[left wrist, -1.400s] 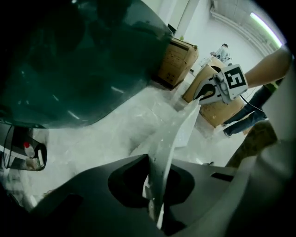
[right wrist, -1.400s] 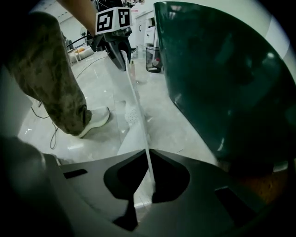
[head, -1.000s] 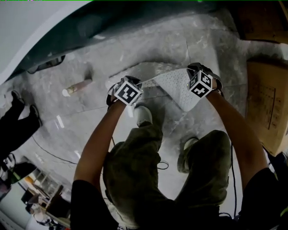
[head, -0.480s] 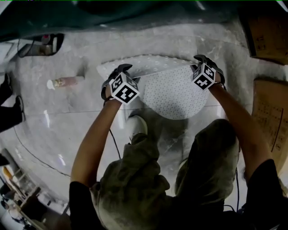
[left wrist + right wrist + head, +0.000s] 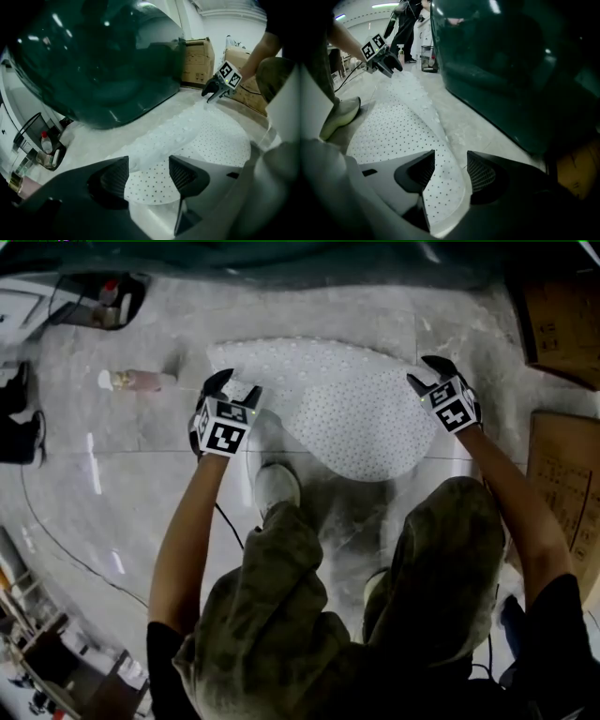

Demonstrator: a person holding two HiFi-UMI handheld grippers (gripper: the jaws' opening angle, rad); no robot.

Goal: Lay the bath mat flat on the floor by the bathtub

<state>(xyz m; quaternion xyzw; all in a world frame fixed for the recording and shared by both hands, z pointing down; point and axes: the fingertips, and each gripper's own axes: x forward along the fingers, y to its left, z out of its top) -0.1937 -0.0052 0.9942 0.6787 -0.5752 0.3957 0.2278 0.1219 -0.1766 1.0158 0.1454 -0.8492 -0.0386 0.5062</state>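
The white dotted bath mat (image 5: pixel 361 423) lies on the grey floor beside the dark green bathtub (image 5: pixel 281 259). Its far edge, a bumpy strip (image 5: pixel 173 133), is folded over along the tub side. My left gripper (image 5: pixel 234 390) is at the mat's left end. Its jaws have just been opening, and the mat's edge lies between them (image 5: pixel 147 173) with the pads off it. My right gripper (image 5: pixel 424 373) is at the right end. Its jaws have also just been opening, with the mat's corner loose between them (image 5: pixel 451 171).
A bottle (image 5: pixel 136 381) lies on the floor left of the mat, and a wire caddy (image 5: pixel 98 301) stands by the tub. Cardboard boxes (image 5: pixel 562 324) are stacked at the right. My shoe (image 5: pixel 277 488) is at the mat's near edge. A cable (image 5: pixel 56 540) crosses the floor.
The mat went from hanging between the shut grippers to lying on the floor. Both grippers sank and spread apart, the left one further left, and both sets of jaws opened.
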